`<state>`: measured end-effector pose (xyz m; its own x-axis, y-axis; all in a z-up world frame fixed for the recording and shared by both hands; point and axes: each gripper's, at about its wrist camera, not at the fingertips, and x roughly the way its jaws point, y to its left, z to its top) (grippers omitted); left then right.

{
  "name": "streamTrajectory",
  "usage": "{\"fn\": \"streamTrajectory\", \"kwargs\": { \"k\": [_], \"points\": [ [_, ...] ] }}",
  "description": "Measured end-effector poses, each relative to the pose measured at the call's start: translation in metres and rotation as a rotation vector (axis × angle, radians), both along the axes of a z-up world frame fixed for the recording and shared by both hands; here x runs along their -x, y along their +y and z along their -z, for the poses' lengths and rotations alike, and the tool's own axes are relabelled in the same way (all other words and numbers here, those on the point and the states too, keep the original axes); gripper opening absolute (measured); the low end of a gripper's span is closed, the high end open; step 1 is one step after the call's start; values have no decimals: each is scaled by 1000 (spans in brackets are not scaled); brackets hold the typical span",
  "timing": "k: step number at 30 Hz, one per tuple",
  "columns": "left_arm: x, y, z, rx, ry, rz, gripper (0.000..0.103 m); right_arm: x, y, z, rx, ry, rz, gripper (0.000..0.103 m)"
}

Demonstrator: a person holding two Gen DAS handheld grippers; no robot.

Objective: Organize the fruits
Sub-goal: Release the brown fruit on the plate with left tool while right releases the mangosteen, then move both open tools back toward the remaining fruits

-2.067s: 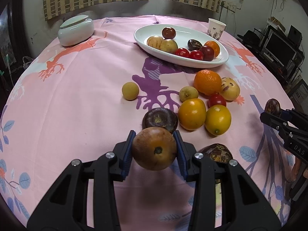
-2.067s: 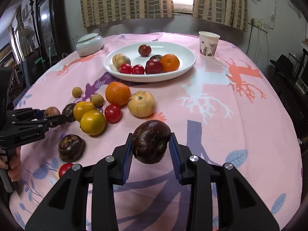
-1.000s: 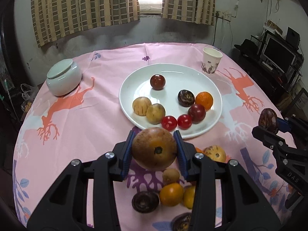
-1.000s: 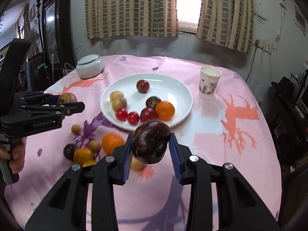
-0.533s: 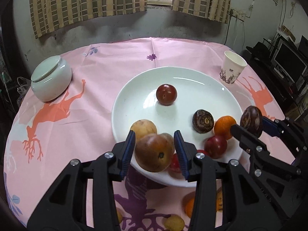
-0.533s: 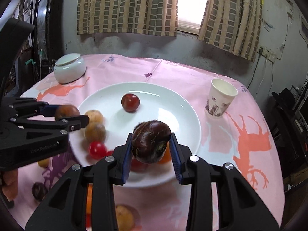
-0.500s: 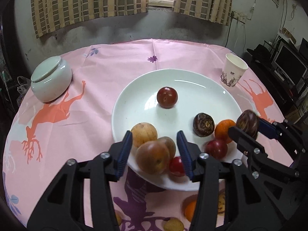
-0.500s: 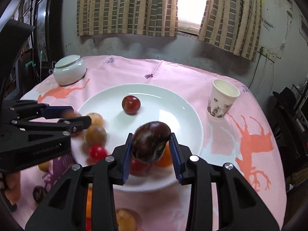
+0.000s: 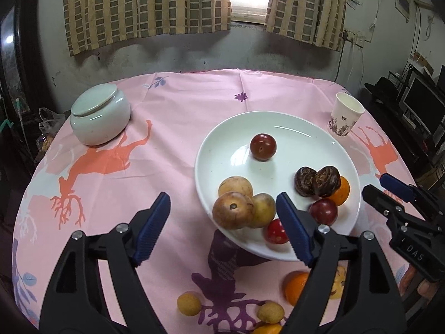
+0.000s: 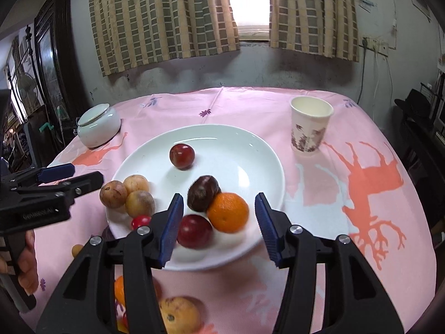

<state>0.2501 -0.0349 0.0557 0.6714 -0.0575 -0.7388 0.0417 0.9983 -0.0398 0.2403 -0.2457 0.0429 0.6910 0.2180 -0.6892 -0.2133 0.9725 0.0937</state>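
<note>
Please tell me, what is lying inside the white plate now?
On the white plate lie three tan fruits, two dark wrinkled fruits, an orange, two dark red fruits and one small red tomato, partly covered.

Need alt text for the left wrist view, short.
The left gripper hangs over the near rim of a white plate, jaws opening with nothing gripped, a tan-brown fruit lying on the plate beside two others. The right gripper enters from the right; loose fruit lies on the pink tablecloth.

We see a lived-in home: checked curtains (image 9: 144,8) beyond the claw, a pink-clothed table (image 9: 172,139), a monitor (image 9: 424,108) off right.
</note>
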Motion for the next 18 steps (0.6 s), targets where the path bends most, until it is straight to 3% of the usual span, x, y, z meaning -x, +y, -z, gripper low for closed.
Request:
{"fn": "streamTrajectory", "kwargs": {
  "k": [11,18],
  "points": [
    [66,31,-10,-6,-14,-24,85,77,-33,-19,-87,29,35,66],
    [114,35,6,-21,-7,-5,89,118,-32,0,-179,109,44,68]
  ]
}}
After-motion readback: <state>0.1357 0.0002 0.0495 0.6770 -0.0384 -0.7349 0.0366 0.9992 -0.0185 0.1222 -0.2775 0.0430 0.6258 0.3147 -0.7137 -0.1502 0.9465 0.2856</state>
